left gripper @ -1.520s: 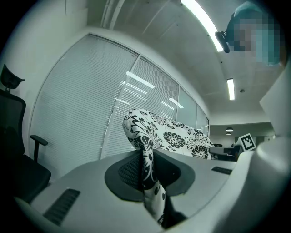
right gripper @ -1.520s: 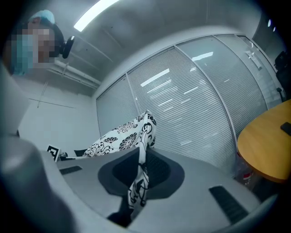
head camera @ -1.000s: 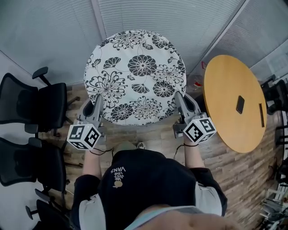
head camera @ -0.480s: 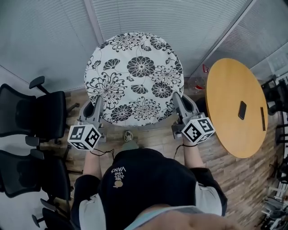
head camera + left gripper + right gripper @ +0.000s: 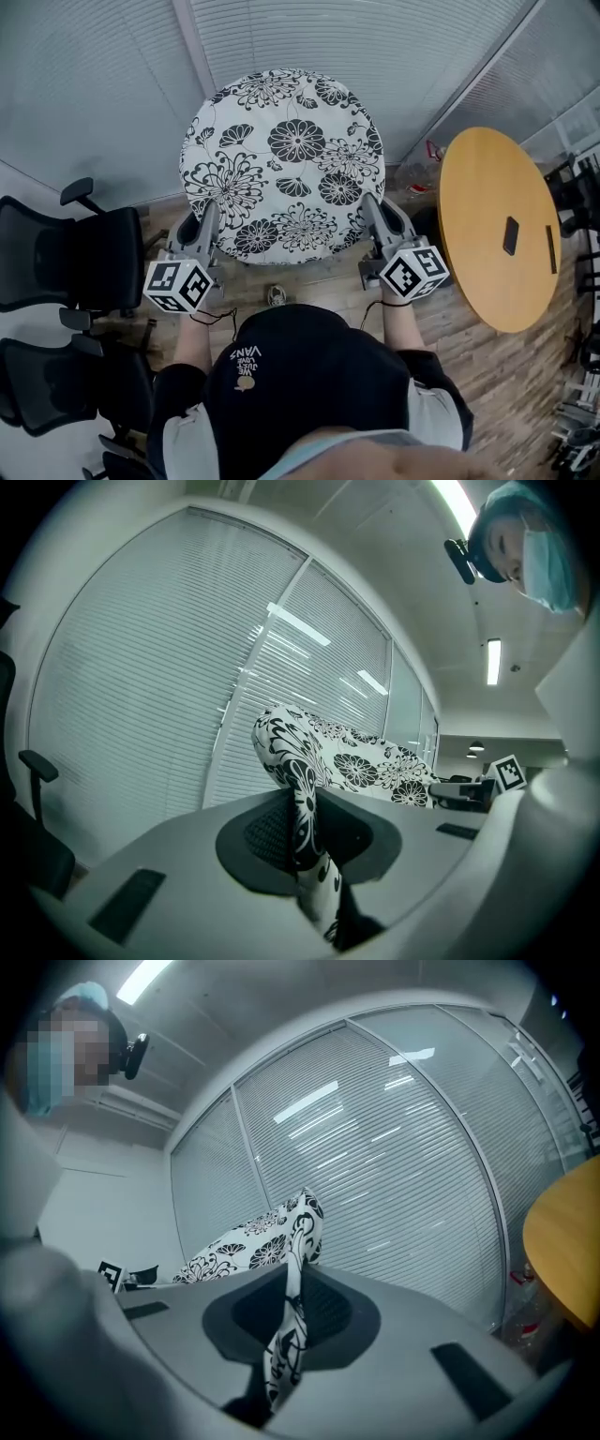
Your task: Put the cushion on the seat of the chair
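A round white cushion (image 5: 286,159) with black flower print hangs level in front of me, held at its two near corners. My left gripper (image 5: 208,217) is shut on the cushion's left edge, and the pinched fabric (image 5: 305,841) runs between its jaws. My right gripper (image 5: 371,212) is shut on the right edge, with the folded cushion (image 5: 289,1321) clamped between its jaws. Black office chairs (image 5: 80,258) stand at the left, beside and below my left gripper; their seats are apart from the cushion.
A round wooden table (image 5: 497,230) with a dark phone (image 5: 511,235) on it stands to the right. Window blinds (image 5: 122,84) close off the far side. A wood floor (image 5: 328,281) lies below. A second black chair (image 5: 66,384) sits at the lower left.
The view has drifted: the chairs at the left and the wooden table sit lower and slightly further right in frame. Both grippers keep the same hold on the cushion.
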`<action>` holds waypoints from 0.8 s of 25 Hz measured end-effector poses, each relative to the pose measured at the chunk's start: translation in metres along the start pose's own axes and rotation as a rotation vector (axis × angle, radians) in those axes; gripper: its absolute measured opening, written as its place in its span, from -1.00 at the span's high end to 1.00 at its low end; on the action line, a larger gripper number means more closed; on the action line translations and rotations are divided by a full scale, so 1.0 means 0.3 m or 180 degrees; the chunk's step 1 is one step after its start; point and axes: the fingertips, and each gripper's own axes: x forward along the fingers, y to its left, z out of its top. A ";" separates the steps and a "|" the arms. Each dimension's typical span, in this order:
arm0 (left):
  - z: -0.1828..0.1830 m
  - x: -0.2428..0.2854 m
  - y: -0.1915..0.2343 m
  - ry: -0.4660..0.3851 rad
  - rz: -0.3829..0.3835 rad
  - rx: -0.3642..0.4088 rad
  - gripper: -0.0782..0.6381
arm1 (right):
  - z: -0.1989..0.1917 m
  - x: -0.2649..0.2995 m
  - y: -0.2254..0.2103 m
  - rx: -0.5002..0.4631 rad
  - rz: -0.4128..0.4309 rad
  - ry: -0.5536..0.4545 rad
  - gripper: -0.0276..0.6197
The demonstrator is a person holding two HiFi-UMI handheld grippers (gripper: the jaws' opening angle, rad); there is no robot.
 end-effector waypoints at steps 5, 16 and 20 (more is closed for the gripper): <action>0.006 -0.003 -0.001 0.0019 -0.0046 -0.0018 0.61 | 0.005 -0.004 0.010 0.0008 -0.0054 -0.0005 0.81; 0.010 -0.002 -0.010 0.0024 -0.0035 -0.0022 0.61 | 0.009 0.003 0.011 0.0009 -0.0035 0.0053 0.81; 0.008 -0.004 -0.006 0.0025 -0.0012 -0.0056 0.61 | 0.014 0.012 0.020 -0.0010 -0.0019 0.0085 0.81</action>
